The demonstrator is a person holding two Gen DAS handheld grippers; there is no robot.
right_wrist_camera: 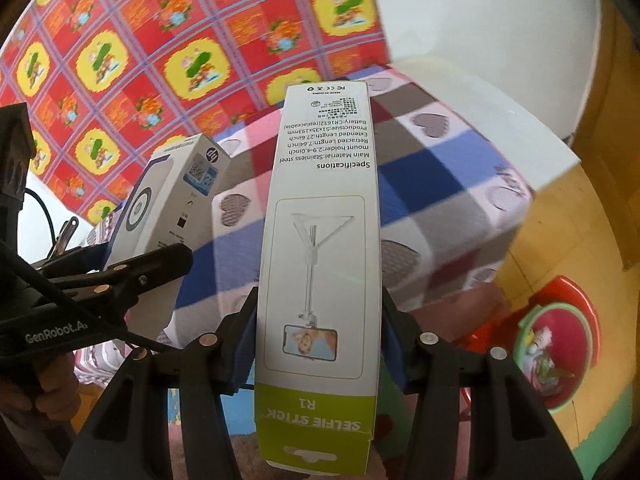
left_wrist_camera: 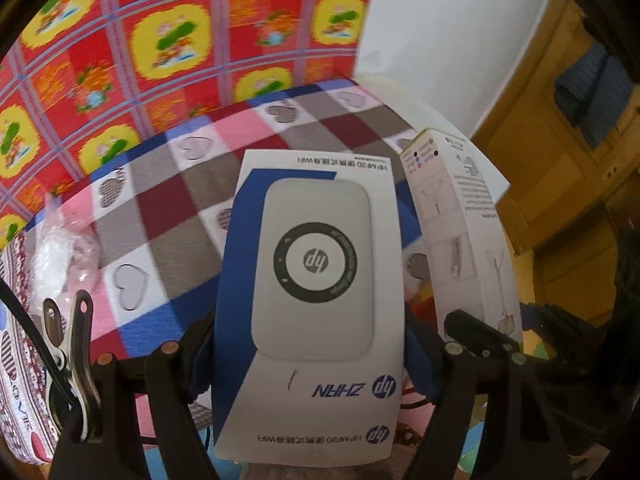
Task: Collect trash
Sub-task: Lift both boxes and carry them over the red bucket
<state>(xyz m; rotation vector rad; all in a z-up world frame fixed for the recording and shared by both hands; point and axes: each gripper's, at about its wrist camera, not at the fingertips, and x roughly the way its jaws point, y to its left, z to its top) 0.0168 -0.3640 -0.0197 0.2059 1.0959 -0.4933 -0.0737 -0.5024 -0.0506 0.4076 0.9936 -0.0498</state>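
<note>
A white and blue HP box (left_wrist_camera: 316, 264) stands upright between the blue pads of my left gripper (left_wrist_camera: 312, 344), which is shut on its lower half. My right gripper (right_wrist_camera: 319, 340) is shut on a tall white selfie stick box (right_wrist_camera: 320, 240) with a green end, gripping it by its sides. Both boxes hang side by side above the checked bed cover. The selfie stick box (left_wrist_camera: 460, 220) shows at the right of the left wrist view. In the right wrist view the HP box (right_wrist_camera: 168, 208) sits at the left.
A bed with a heart-patterned checked cover (left_wrist_camera: 168, 208) lies below the boxes, and a red and yellow flowered cloth (left_wrist_camera: 140, 40) hangs behind it. A clear plastic bag (left_wrist_camera: 64, 252) lies at the bed's left. A red bin (right_wrist_camera: 572, 283) holding rubbish stands on the floor at lower right.
</note>
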